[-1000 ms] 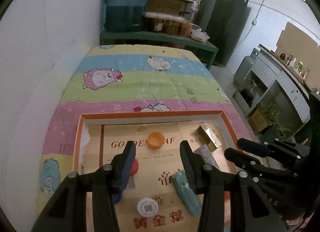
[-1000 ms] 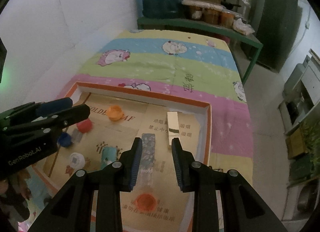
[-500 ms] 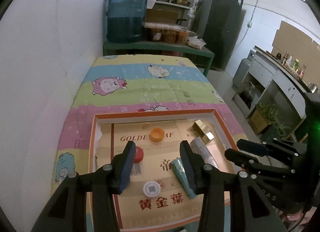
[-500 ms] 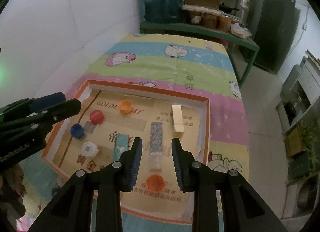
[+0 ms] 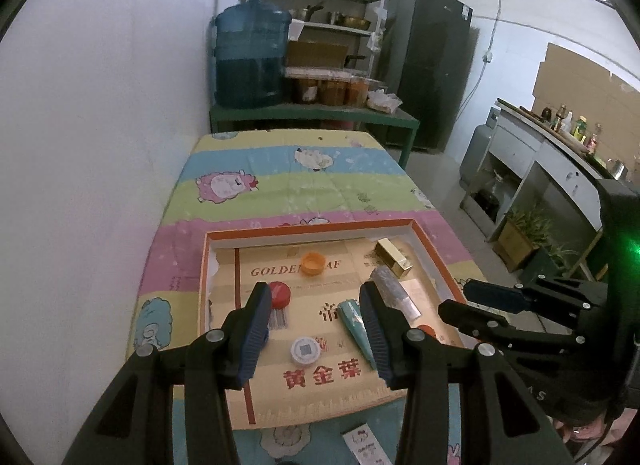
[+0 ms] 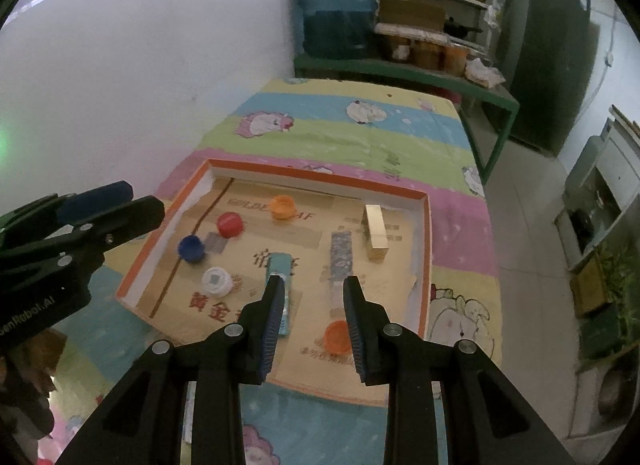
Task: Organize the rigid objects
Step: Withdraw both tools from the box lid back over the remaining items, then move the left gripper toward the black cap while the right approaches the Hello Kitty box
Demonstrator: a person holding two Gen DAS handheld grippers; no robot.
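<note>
A shallow orange-rimmed cardboard tray (image 6: 320, 177) lies on the striped cartoon cloth. In it are an orange cap (image 6: 282, 207), a red cap (image 6: 230, 223), a blue cap (image 6: 191, 248), a white cap (image 6: 217, 281), a teal pack (image 6: 280, 265), a grey pack (image 6: 340, 253), a gold box (image 6: 375, 231) and a second orange cap (image 6: 336, 337). My left gripper (image 5: 314, 305) hangs open and empty above the tray's near left part, over the white cap (image 5: 306, 350). Above the near right part, my right gripper (image 6: 313, 285) is open and empty too.
The cloth-covered table stands against a white wall on the left. Behind it are a green bench (image 5: 312, 113) with a blue water jug (image 5: 252, 61) and jars, and a dark cabinet (image 5: 428, 65). A small white packet (image 5: 366, 447) lies on the cloth in front of the tray.
Both grippers have drawn back and risen away from the tray, so it looks smaller and its near edge now shows. The jaws have kept the same gap and nothing in the tray has moved.
</note>
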